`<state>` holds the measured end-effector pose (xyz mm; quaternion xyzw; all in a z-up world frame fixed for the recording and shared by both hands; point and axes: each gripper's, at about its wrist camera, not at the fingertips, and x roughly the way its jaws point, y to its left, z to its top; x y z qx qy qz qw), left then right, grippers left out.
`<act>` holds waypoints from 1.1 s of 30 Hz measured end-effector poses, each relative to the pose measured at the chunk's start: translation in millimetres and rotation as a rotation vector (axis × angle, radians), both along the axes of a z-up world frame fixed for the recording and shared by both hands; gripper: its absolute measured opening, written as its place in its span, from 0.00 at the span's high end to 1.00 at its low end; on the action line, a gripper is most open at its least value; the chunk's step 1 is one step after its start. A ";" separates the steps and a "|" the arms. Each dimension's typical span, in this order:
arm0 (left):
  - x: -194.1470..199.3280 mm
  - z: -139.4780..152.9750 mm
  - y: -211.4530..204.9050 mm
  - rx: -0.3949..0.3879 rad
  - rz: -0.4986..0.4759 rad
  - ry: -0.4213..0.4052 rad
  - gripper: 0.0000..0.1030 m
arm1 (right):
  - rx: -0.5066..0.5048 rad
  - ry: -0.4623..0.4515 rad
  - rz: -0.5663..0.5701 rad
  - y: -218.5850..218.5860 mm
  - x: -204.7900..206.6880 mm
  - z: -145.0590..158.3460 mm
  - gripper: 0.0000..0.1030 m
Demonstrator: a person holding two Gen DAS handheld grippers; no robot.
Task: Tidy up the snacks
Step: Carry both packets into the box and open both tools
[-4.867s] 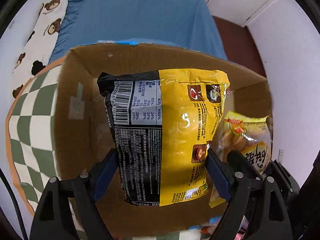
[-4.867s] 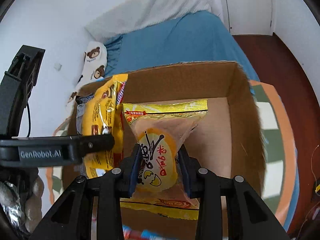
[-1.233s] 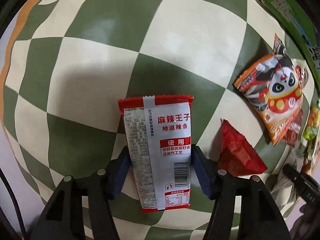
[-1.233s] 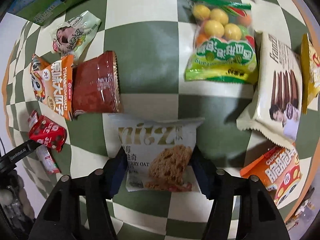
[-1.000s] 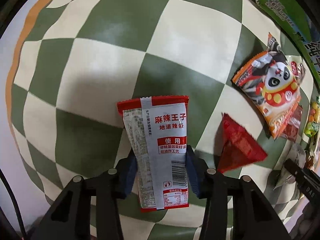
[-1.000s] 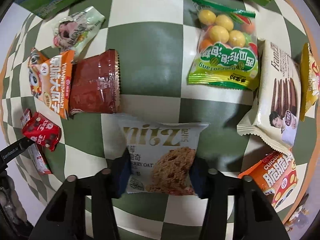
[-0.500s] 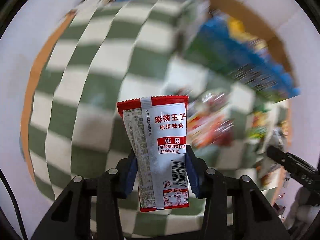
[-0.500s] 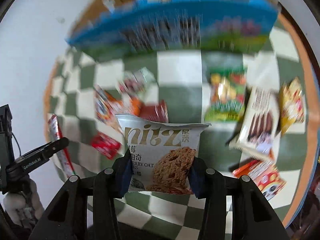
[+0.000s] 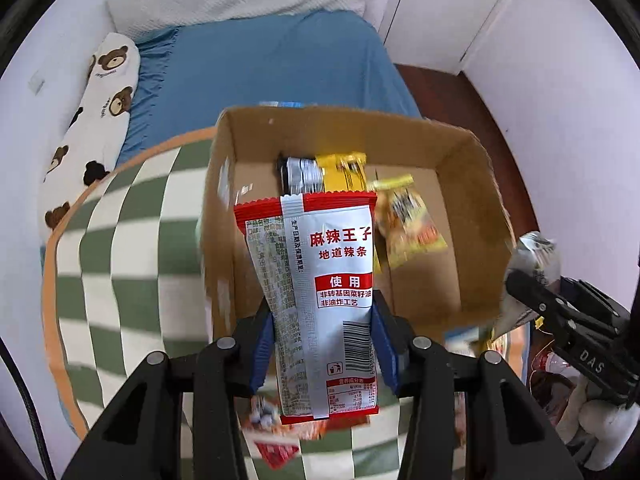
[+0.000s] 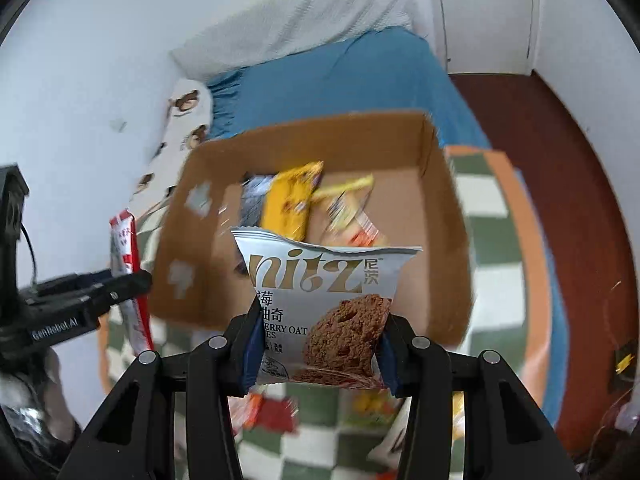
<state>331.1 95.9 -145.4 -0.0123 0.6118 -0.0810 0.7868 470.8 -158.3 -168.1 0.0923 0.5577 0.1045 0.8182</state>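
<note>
We hold two snacks above the open cardboard box [image 9: 472, 216], which stands on the green-and-white checkered cloth [image 9: 120, 264]. The red-and-white spicy strip packet [image 9: 320, 292] hangs upright in front of the box's near wall. The silver oat cookie packet [image 10: 324, 304] sits likewise at the box's near rim. Inside the box lie a yellow-and-black noodle bag [image 9: 320, 172] and a yellow cake packet [image 9: 408, 220]. Further snacks remain on the cloth below, blurred.

Risks from here, as we judge them:
- Both packets are slick film held only by their lower part; a fast swing may let one slip out short of the box.
- The near wall stands between packets and box floor; a low approach may catch a packet on the rim.
- The two grippers work near each other; converging over the box may cause a collision.

The left gripper [image 9: 324, 340] is closed narrowly on the strip packet, its pads [image 9: 262, 344] pressing both side edges. The right gripper [image 10: 316, 344] is closed on the cookie packet in the same way.
</note>
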 end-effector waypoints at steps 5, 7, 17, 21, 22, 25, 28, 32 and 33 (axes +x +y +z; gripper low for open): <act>63.2 -22.9 -9.4 0.079 -0.005 0.047 0.60 | -0.067 0.034 -0.017 -3.5 63.3 -23.1 0.52; 82.9 -32.5 -10.2 0.093 -0.004 0.067 0.60 | -0.090 0.047 -0.019 -7.6 81.6 -30.0 0.52; 136.8 -81.0 -8.5 0.157 0.014 0.159 0.57 | -0.169 0.120 -0.025 -15.8 136.0 -71.2 0.44; 143.2 -92.3 -4.1 0.106 0.028 0.181 0.29 | -0.205 0.128 -0.019 -11.8 142.9 -86.1 0.12; 143.1 -92.6 -3.5 0.105 0.031 0.174 0.26 | -0.199 0.135 -0.025 -12.5 143.9 -88.7 0.12; 140.7 -91.7 -3.0 0.103 0.034 0.153 0.25 | -0.188 0.140 -0.030 -12.0 143.5 -92.6 0.12; 134.4 -88.1 -5.2 0.111 0.032 0.133 0.24 | -0.181 0.136 -0.038 -12.3 140.4 -93.9 0.12; 116.1 -76.7 -7.3 0.090 0.036 0.078 0.22 | -0.170 0.121 -0.050 -11.8 129.1 -89.1 0.12; 111.9 -74.5 -7.6 0.086 0.038 0.068 0.22 | -0.167 0.113 -0.051 -11.2 125.9 -86.3 0.12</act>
